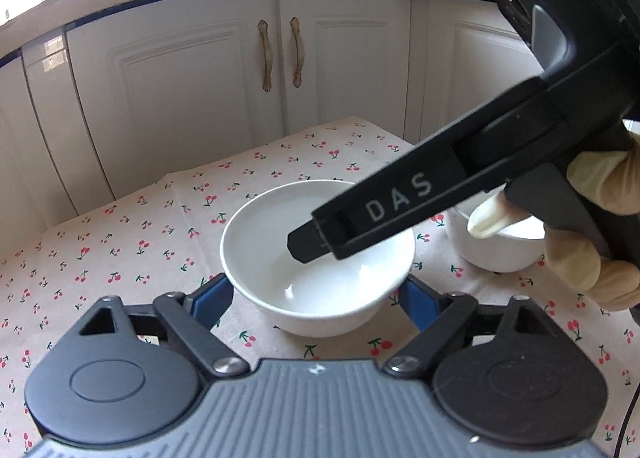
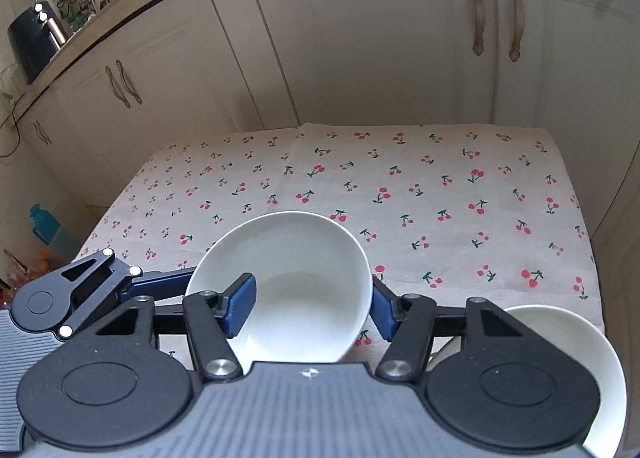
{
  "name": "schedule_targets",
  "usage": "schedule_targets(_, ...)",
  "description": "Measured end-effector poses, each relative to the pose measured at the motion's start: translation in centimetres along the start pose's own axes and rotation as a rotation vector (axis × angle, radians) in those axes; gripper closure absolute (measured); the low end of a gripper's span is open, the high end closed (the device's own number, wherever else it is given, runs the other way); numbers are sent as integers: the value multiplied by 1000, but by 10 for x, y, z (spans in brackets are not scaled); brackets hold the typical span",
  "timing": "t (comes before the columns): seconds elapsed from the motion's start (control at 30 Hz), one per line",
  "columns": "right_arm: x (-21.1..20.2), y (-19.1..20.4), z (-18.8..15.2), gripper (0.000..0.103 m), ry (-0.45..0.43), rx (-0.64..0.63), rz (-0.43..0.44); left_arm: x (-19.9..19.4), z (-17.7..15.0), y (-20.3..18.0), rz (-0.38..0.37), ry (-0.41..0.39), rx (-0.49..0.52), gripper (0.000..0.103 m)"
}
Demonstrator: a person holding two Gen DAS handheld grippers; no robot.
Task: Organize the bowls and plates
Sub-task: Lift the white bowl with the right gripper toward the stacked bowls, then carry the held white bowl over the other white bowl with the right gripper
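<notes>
A white bowl [image 1: 316, 258] stands on the cherry-print tablecloth [image 1: 120, 242]. My left gripper [image 1: 316, 298] is open, its blue fingers on either side of the bowl's near wall. My right gripper [image 2: 312, 306] is open over the same bowl [image 2: 288, 290]: its left finger [image 2: 240, 308] is inside the bowl, its right finger [image 2: 382, 308] outside the rim. In the left wrist view the right gripper's black body [image 1: 400, 202] reaches in from the right, tip inside the bowl. A second white bowl [image 1: 500, 246] stands to the right, also seen in the right wrist view [image 2: 576, 342].
White kitchen cabinets [image 1: 280, 58] stand just behind the table's far edge [image 2: 400, 126]. A gloved hand [image 1: 580, 226] holds the right gripper. The left gripper's linkage [image 2: 80, 286] shows at the left of the right wrist view. Cloth [image 2: 440, 194] stretches beyond the bowls.
</notes>
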State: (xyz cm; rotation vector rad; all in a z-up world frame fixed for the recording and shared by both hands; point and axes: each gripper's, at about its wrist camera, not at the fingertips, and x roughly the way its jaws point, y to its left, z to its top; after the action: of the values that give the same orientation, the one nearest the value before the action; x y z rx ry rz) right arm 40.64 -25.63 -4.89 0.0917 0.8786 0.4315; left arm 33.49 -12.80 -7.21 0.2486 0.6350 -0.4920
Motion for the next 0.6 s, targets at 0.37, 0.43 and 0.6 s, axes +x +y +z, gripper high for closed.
schedule_targets(0.37,-2,-5,1,37,13,30,32,1,-1,-8,9,3,51,14)
schedule_targets(0.43,-2,-7,1,37,14,45,41,0,0,-8,7,5,52,13)
schedule_targets(0.6,-8,-10,0,37,23,82,61,-10,2,-13,6,4,74,13)
